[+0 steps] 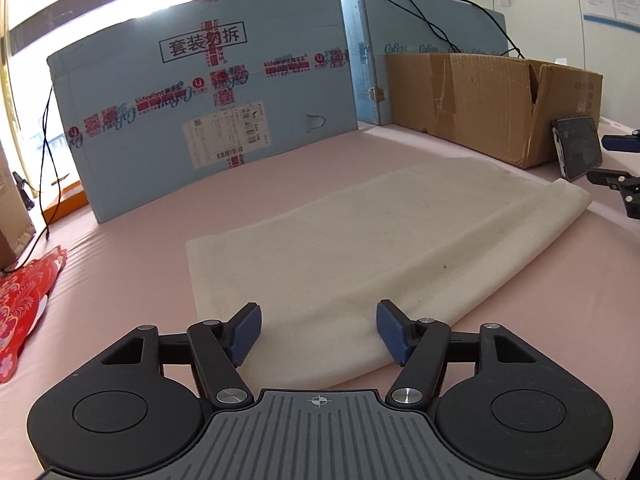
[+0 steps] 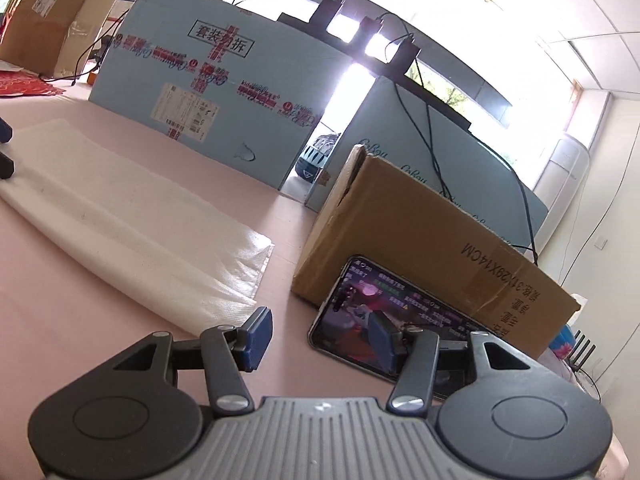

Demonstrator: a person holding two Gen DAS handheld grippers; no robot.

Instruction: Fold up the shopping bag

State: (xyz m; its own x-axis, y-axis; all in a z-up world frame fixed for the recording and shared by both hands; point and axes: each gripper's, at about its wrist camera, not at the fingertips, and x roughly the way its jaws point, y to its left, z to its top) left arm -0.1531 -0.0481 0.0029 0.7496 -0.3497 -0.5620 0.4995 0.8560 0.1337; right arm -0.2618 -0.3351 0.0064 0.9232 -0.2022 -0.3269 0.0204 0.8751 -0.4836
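The left tool (image 1: 319,332) stood spread over the near edge of the cream shopping bag (image 1: 372,248), its pads clear of the cloth, pinching nothing. The right tool (image 2: 316,340) was likewise spread and empty, just off the bag's right end. The bag lay flat, already folded lengthwise, on the pink tabletop (image 1: 132,264). A pinch catching only the top layer would likely peel the fold open. A phone (image 2: 384,316) leaning on the brown carton (image 2: 432,240) sat close to the right tool; a careless swing could topple it. The blue box (image 1: 208,120) bounded the far side.
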